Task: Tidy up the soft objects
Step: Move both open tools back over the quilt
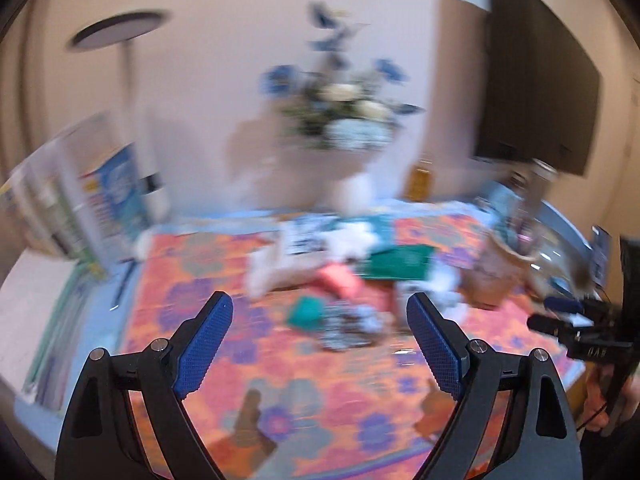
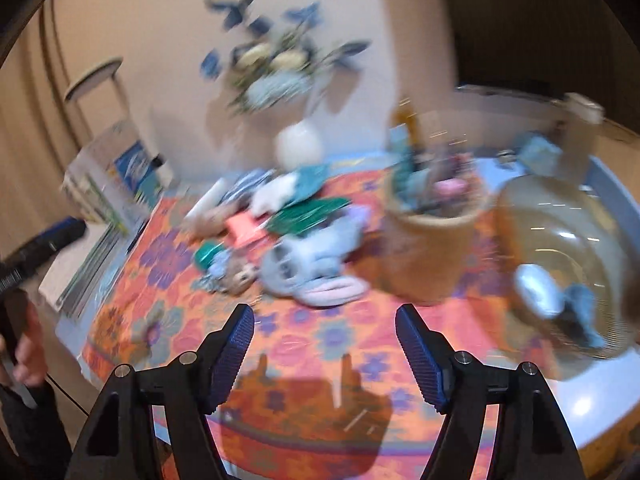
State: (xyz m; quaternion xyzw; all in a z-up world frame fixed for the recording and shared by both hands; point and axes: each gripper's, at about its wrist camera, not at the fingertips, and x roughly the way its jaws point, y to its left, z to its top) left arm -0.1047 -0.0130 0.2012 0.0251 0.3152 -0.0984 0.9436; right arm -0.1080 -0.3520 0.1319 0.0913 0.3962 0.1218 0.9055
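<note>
While both shots are pretty smeared, you can still make out the layout. Left gripper (image 1: 320, 328) has its blue fingers (image 1: 204, 344) spread wide with nothing between them, hanging over the orange floral cloth (image 1: 224, 280) on the counter (image 2: 600, 408). Right gripper (image 2: 325, 332) is the same deal, fingers (image 2: 234, 352) apart and empty.

From the right gripper, the heap of soft objects (image 2: 288, 232) sits at about 12 o'clock on the cloth: green fabric, something pink, a grey-blue plush toy (image 2: 316, 276) closest to the fingers. Woven basket (image 2: 432, 240) is at roughly 1 o'clock, just beside the plush, with stuff poking out the top. Clear dome-like bowl (image 2: 560, 264) is out at 3 o'clock. White vase of blue and cream flowers (image 2: 298, 144) stands behind the pile by the wall.
</note>
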